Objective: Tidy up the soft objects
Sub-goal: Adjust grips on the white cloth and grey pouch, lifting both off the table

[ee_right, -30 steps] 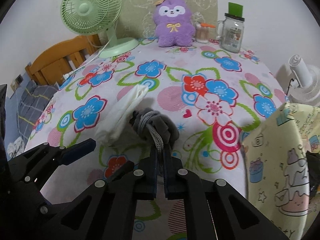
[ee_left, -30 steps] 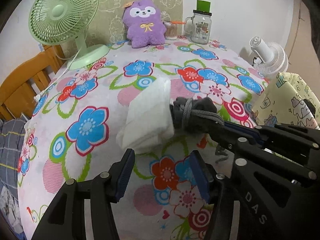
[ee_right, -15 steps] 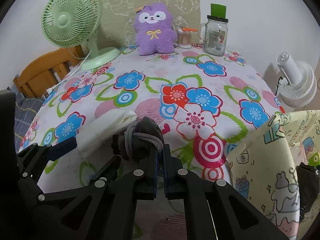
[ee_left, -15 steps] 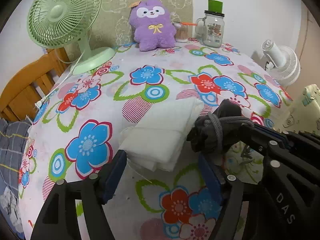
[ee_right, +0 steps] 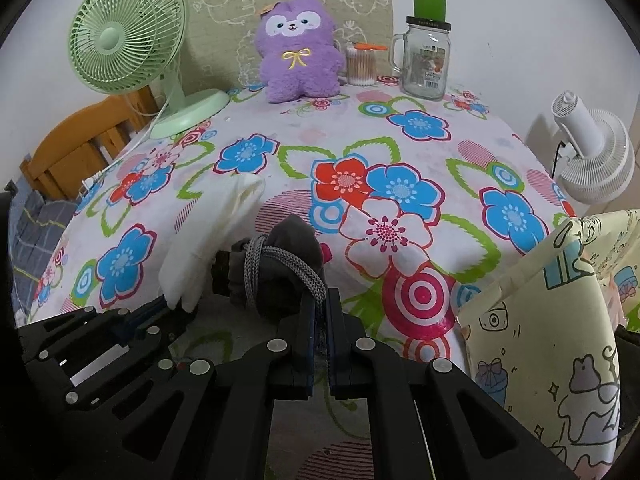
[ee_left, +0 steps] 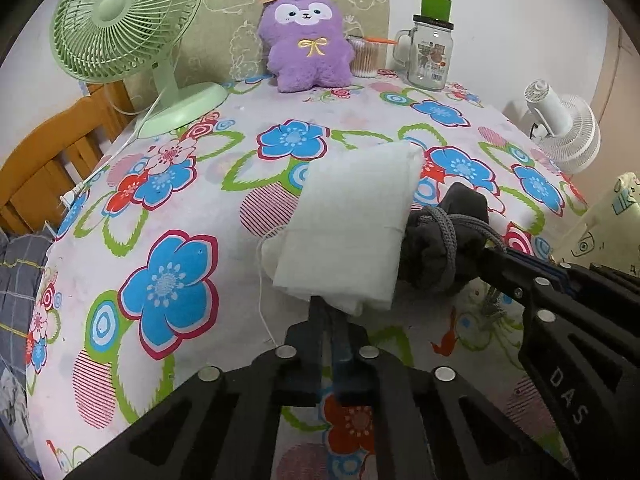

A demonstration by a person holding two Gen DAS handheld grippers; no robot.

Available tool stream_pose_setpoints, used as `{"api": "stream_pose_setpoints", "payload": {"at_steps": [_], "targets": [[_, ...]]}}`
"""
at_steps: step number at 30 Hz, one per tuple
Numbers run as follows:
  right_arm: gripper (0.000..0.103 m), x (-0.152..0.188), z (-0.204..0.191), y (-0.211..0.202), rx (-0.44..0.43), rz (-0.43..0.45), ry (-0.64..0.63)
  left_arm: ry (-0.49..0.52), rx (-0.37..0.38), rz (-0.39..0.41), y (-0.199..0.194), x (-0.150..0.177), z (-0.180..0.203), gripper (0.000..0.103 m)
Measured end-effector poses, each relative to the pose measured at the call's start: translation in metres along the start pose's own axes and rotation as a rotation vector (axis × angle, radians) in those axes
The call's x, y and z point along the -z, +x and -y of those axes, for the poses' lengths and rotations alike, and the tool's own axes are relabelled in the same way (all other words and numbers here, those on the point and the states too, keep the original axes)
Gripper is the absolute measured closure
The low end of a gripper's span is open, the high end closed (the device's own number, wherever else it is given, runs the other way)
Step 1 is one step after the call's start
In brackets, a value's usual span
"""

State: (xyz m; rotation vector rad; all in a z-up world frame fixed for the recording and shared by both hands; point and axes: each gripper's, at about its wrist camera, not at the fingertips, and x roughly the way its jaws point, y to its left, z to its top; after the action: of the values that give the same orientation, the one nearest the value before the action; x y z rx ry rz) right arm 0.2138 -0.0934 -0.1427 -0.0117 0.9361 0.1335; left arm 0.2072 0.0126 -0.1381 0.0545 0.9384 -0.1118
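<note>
A folded white cloth (ee_left: 352,224) is lifted off the flowered tablecloth (ee_left: 168,208), pinched at its near edge by my left gripper (ee_left: 330,312), which is shut on it. It also shows in the right wrist view (ee_right: 212,240). My right gripper (ee_right: 319,308) is shut on a dark grey bundle tied with a grey cord (ee_right: 280,268), held just right of the white cloth; it shows in the left wrist view (ee_left: 444,244) too. A purple plush toy (ee_left: 306,40) sits upright at the table's far edge.
A green desk fan (ee_left: 124,28) stands at the back left with its cord running along the table's left edge. A glass jar (ee_left: 430,56) and a cotton-swab tub (ee_left: 364,60) stand at the back. A white fan (ee_right: 592,152) and a patterned yellow bag (ee_right: 552,320) are on the right. A wooden chair (ee_left: 44,164) is left.
My left gripper has closed on the near edge of the white cloth and lifted it. The right gripper keeps holding the grey bundle beside it.
</note>
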Motion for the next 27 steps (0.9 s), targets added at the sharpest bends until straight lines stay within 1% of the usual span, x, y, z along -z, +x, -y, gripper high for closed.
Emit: {"api": "stream_pose_setpoints", "payload": {"at_steps": [10,14,15,16,17,18,19,22,24,26,27], "targets": [[0.096,0.005,0.002,-0.013,-0.003,0.019,0.012,0.008,-0.01,0.039,-0.017,0.004,0.003,0.103],[0.096,0.003,0.005,-0.021,0.004,0.04,0.026,-0.002,-0.004,0.03,-0.021,0.002,0.002,0.103],[0.096,0.002,0.007,-0.023,0.004,0.048,0.034,-0.01,0.002,0.025,-0.022,0.001,0.002,0.1],[0.096,0.0,0.008,-0.025,0.005,0.053,0.04,-0.018,0.006,0.027,-0.023,-0.001,0.001,0.084],[0.096,-0.002,0.009,-0.027,0.007,0.061,0.045,-0.017,-0.001,0.036,-0.025,-0.003,0.001,0.065],[0.096,-0.005,0.009,-0.029,0.011,0.071,0.05,-0.014,-0.009,0.052,-0.027,-0.005,0.002,0.061],[0.096,-0.008,0.01,-0.031,0.015,0.081,0.053,-0.007,-0.017,0.065,-0.029,-0.007,0.003,0.059],[0.096,-0.016,0.012,-0.034,0.022,0.1,0.066,0.005,-0.017,0.076,-0.029,-0.015,0.004,0.045],[0.096,-0.021,0.014,-0.035,0.032,0.11,0.073,0.01,-0.013,0.073,-0.026,-0.019,0.005,0.043],[0.096,-0.026,0.015,-0.034,0.039,0.119,0.086,0.016,-0.008,0.065,-0.022,-0.024,0.006,0.037],[0.096,-0.028,0.016,-0.032,0.038,0.119,0.091,0.017,-0.009,0.064,-0.02,-0.025,0.006,0.035]]}}
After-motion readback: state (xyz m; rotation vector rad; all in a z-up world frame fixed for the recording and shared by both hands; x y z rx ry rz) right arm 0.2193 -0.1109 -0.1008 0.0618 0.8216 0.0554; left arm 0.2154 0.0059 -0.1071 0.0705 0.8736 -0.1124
